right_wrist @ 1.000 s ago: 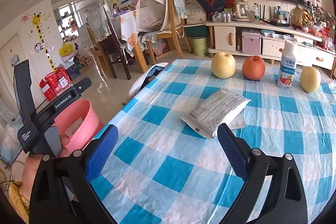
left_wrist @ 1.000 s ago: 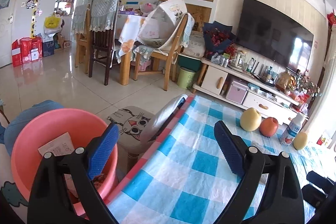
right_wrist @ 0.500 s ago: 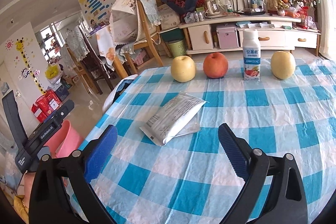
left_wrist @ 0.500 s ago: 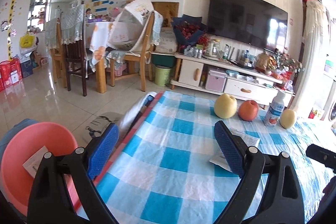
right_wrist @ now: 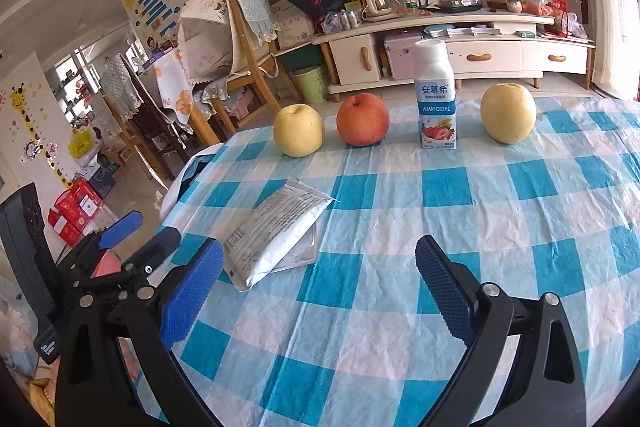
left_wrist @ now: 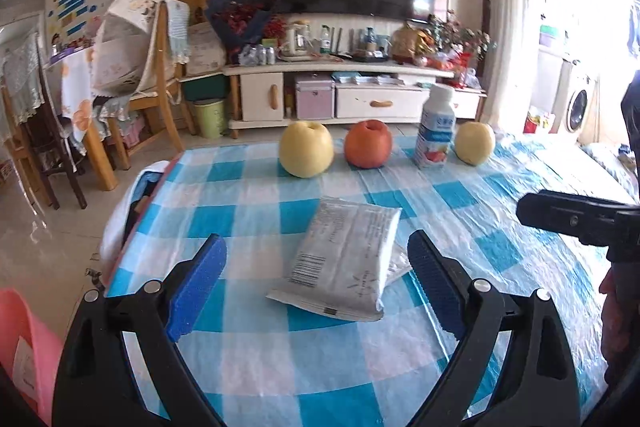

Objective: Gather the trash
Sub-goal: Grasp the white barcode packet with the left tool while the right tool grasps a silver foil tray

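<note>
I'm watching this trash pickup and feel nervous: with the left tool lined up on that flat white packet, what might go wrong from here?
1. The white packet lies flat on the loose plastic tablecloth, so the open left tool may pinch the cloth too.
2. A clear wrapper sits partly under the packet and may be left behind.
3. The pink bin sits below the table edge; a weak grip could drop the packet short of it.

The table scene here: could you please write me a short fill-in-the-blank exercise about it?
1. The white packet lies flat on the blue and white ____ tablecloth.
2. In the far row, the drink bottle stands between the red apple and a ____ fruit.
3. The left tongs are ____, with nothing pressed between the pads.
4. The bin beside the table is ____ in colour.

Missing words: checked; yellow; open; pink
</note>
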`<state>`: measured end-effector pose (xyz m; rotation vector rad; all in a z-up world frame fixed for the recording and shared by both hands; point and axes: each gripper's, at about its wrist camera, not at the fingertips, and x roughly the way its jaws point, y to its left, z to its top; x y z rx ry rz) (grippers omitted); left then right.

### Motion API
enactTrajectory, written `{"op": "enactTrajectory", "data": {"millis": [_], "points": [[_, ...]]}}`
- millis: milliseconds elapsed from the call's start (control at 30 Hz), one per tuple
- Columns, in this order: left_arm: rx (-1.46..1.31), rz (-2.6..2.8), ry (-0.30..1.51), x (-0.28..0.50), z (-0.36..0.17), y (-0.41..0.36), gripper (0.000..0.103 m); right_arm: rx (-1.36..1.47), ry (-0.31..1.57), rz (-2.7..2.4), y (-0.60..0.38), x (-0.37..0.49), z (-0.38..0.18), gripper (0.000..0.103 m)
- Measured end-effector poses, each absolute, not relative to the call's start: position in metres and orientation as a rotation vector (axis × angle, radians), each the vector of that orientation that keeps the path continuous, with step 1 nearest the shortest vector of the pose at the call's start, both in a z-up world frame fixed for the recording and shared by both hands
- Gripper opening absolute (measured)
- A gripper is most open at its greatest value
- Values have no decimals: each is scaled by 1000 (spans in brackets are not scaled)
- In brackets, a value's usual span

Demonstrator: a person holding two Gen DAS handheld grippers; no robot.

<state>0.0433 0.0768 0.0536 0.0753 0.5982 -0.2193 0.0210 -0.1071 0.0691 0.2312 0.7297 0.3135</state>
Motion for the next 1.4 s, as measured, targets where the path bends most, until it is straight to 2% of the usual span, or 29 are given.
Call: {"op": "enactTrajectory", "data": {"millis": [400, 867, 1167, 1400], "points": [[32, -327, 854, 108, 6, 65, 93, 265, 766, 268, -142, 52, 56, 96], [-15, -319, 946, 133, -13, 61, 92, 236, 827, 297, -125, 67, 37, 96], [-45, -285, 953, 135, -13, 63, 79, 194, 855, 316, -109, 75, 27, 96], [-75, -217, 935, 131, -6, 78, 76, 118, 873, 347, -89, 80, 16, 96]]}}
